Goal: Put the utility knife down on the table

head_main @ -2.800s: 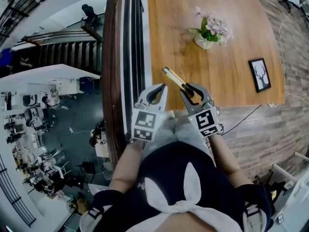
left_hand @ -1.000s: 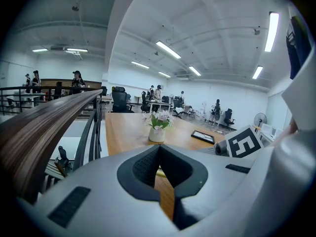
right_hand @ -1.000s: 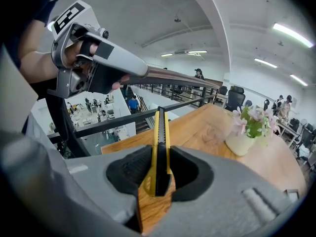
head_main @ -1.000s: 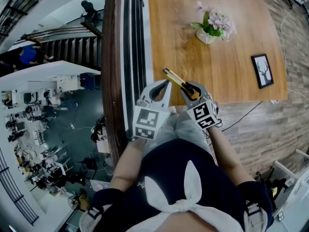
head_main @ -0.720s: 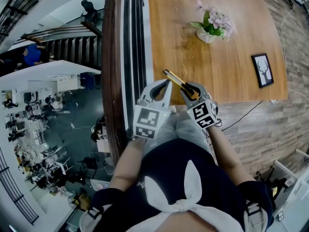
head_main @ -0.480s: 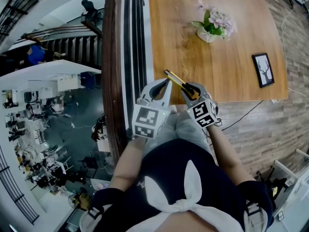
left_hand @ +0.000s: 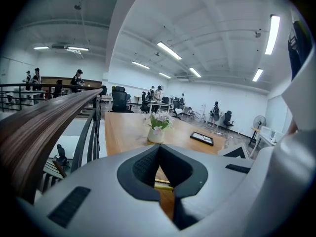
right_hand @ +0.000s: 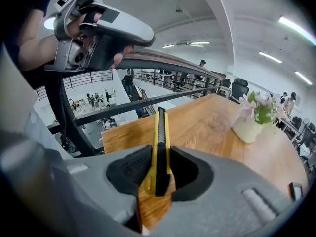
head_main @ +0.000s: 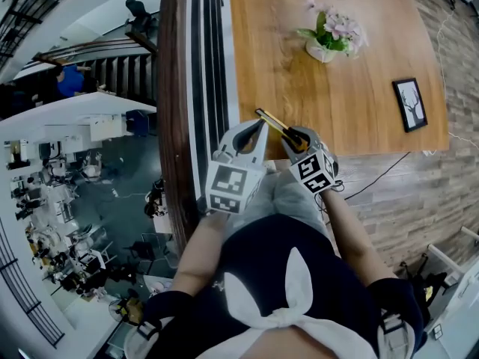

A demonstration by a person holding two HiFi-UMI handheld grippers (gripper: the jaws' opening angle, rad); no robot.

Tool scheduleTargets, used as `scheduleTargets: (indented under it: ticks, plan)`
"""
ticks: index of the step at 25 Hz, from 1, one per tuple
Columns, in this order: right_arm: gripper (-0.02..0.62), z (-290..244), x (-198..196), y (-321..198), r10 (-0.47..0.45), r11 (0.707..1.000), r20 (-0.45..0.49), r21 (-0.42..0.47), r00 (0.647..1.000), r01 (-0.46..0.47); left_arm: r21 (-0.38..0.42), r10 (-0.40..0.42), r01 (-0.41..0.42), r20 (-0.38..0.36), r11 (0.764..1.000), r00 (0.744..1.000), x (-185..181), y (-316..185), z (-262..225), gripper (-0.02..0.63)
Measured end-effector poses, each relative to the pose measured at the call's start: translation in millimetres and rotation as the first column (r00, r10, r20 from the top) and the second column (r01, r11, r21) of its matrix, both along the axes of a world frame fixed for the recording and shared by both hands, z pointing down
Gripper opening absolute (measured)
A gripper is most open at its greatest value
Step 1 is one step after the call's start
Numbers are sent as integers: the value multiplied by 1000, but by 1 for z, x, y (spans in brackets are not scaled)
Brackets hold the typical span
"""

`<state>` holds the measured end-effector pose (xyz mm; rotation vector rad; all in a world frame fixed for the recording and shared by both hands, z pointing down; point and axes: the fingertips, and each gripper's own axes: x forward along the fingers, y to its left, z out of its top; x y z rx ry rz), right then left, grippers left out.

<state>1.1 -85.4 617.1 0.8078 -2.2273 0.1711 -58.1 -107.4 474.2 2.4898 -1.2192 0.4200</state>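
Now the right gripper (head_main: 296,137) is pinching the yellow utility knife (head_main: 274,123) above the near edge of the wooden table (head_main: 374,66), ready to lay it down.

Your head camera looks steeply down on the left gripper (head_main: 253,134) and right gripper (head_main: 298,139), whose own cameras peer close along their jaws across the table (head_main: 367,96) and flower vase (head_main: 322,49) all views share.

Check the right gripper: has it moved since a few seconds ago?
Yes, slightly. In the head view the right gripper, shut on the utility knife, has crept toward the near edge of the table.
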Motion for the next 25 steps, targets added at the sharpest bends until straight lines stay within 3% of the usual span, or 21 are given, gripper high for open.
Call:
scheduleTargets:
  ticks: [25]
  plan:
    - [115,33,9,11,17,998,-61,-63,998,-21,-19,40,-40,10,999,999,9,6,0,17]
